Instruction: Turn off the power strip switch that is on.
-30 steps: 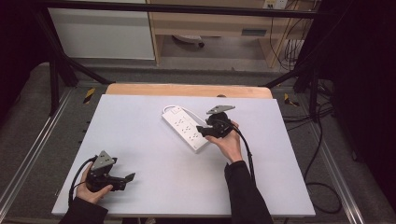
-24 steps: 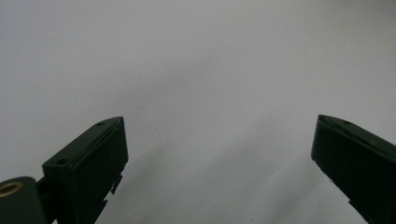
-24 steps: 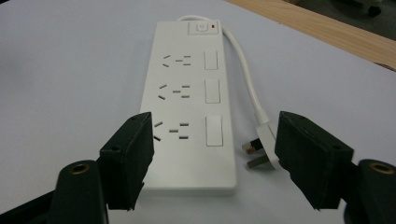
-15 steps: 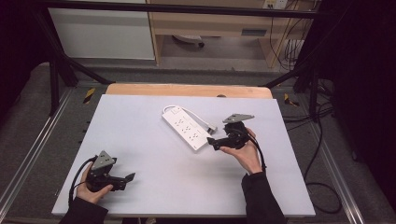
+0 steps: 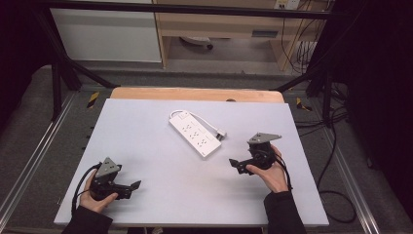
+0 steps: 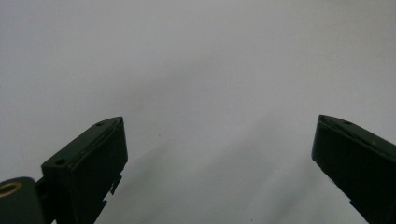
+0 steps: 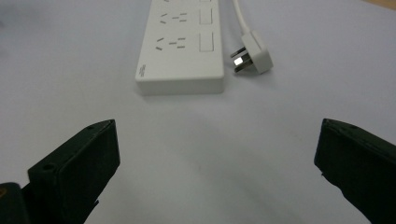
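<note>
1. My right gripper [image 5: 237,166] rests released, jaws wide, near the table's [image 5: 146,126] right edge.
2. My left gripper [image 5: 132,189] sits released by the near left corner.
3. The power strip [image 5: 194,134] lies mid-table, its plug [image 7: 252,57] just beside it.

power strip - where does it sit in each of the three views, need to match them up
High view: the power strip lies diagonally at table centre, ahead of both grippers.
Left gripper view: bare white table between open jaws.
Right gripper view: strip at top centre, beyond the open jaws.
Shared landmark: its white plug, beside the strip's near end.
</note>
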The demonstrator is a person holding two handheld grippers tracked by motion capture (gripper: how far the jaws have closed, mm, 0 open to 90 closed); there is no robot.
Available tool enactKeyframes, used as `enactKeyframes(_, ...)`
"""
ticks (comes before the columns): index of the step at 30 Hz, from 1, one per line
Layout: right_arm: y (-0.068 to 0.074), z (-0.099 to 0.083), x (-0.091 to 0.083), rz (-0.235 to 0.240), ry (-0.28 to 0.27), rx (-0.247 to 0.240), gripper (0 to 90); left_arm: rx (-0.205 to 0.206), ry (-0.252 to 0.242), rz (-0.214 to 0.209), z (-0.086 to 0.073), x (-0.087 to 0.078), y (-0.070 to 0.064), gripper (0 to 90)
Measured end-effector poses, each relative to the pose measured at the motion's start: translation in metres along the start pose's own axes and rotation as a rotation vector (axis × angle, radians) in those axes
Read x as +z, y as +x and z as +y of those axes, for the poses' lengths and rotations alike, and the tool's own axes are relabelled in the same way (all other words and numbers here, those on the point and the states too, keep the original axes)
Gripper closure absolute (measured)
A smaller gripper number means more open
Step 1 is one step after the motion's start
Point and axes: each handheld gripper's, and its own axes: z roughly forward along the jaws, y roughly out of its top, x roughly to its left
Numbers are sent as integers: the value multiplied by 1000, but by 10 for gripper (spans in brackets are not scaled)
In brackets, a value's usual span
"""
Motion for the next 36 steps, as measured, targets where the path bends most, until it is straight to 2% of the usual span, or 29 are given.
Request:
enactKeyframes(12, -13, -48, -20, 16, 2, 29, 7, 2, 2, -3, 0, 1, -1, 32)
enactKeyframes(17, -20, -66, -28, 8, 3, 49, 7, 4, 2, -2, 0, 1, -1, 32)
enactKeyframes(21, -24, -79, -32, -5, 11, 47, 7, 4, 1, -3, 1, 0, -2, 32)
enactKeyframes(31, -26, -94, -37, 0, 11, 76, 8, 8, -2, -5, 1, -1, -2, 33)
enactKeyframes(36, -25, -94, -35, 2, 22, 63, 7, 11, 1, -8, 1, 0, -3, 33)
